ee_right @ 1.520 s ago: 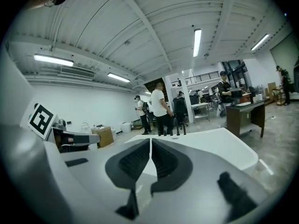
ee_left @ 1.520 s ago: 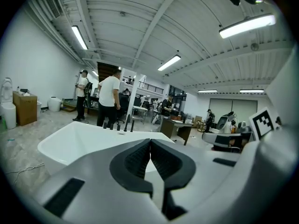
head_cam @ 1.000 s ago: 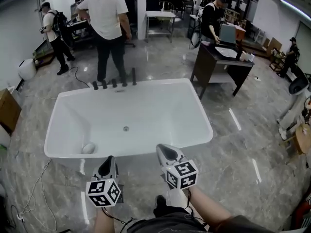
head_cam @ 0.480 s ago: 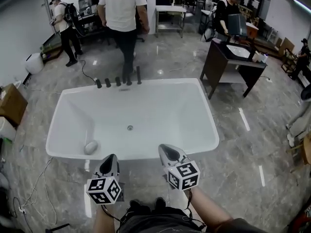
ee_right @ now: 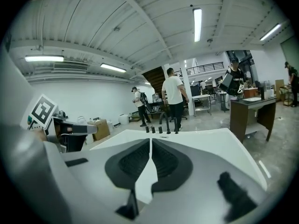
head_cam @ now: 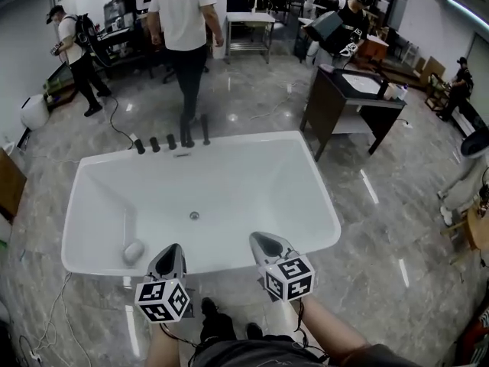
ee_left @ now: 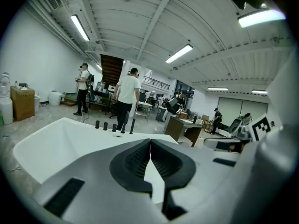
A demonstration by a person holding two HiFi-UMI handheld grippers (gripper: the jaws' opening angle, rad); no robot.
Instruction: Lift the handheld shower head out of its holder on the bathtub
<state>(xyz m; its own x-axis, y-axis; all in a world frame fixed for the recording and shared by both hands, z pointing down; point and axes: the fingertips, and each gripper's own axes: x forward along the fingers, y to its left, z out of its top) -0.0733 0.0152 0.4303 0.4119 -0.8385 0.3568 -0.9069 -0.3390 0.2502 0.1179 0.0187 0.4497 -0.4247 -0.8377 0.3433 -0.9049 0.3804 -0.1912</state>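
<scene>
white bathtub fills the frame's middle; on its far rim, upper left of centre, the handheld shower head stands upright in its holder at the right end of a row of dark fittings. low in frame by the near rim, left gripper and right gripper each have fingers pressed together, empty.

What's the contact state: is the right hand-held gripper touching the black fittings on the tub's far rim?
Apart. Head view: the right hand-held gripper hangs at the bathtub near edge; the black fittings stand on its far rim, basin between.
</scene>
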